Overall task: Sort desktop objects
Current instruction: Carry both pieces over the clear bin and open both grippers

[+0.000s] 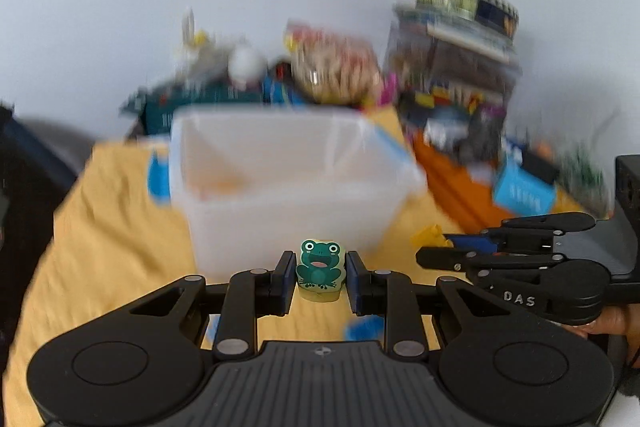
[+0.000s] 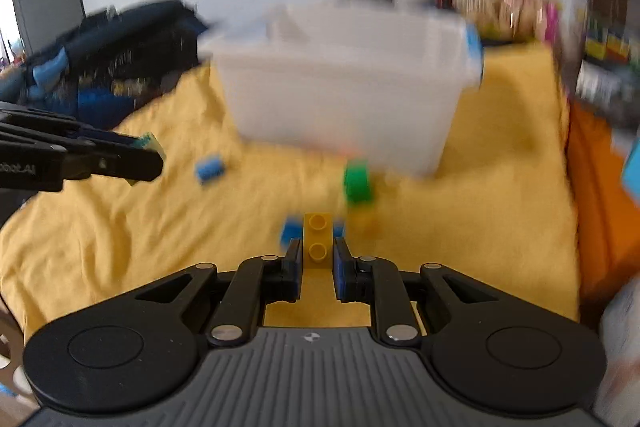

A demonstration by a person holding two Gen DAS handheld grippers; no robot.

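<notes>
My left gripper (image 1: 319, 273) is shut on a small block with a green frog picture (image 1: 319, 269), held above the yellow cloth. A translucent white bin (image 1: 280, 179) stands right behind it, blurred. My right gripper (image 2: 317, 259) is shut on a yellow two-stud brick (image 2: 318, 237), also lifted off the cloth. The right gripper shows at the right of the left wrist view (image 1: 424, 257), the left one at the left of the right wrist view (image 2: 154, 159) with the frog block's edge between its tips. The bin (image 2: 340, 87) stands ahead of the right gripper.
A green brick (image 2: 357, 183) and blue bricks (image 2: 210, 167) (image 2: 291, 229) lie on the yellow cloth (image 2: 120, 227). A dark bag (image 2: 120, 47) sits at the left. Snack bags, boxes and jars (image 1: 452, 59) crowd the back; an orange surface (image 2: 600, 207) lies at the right.
</notes>
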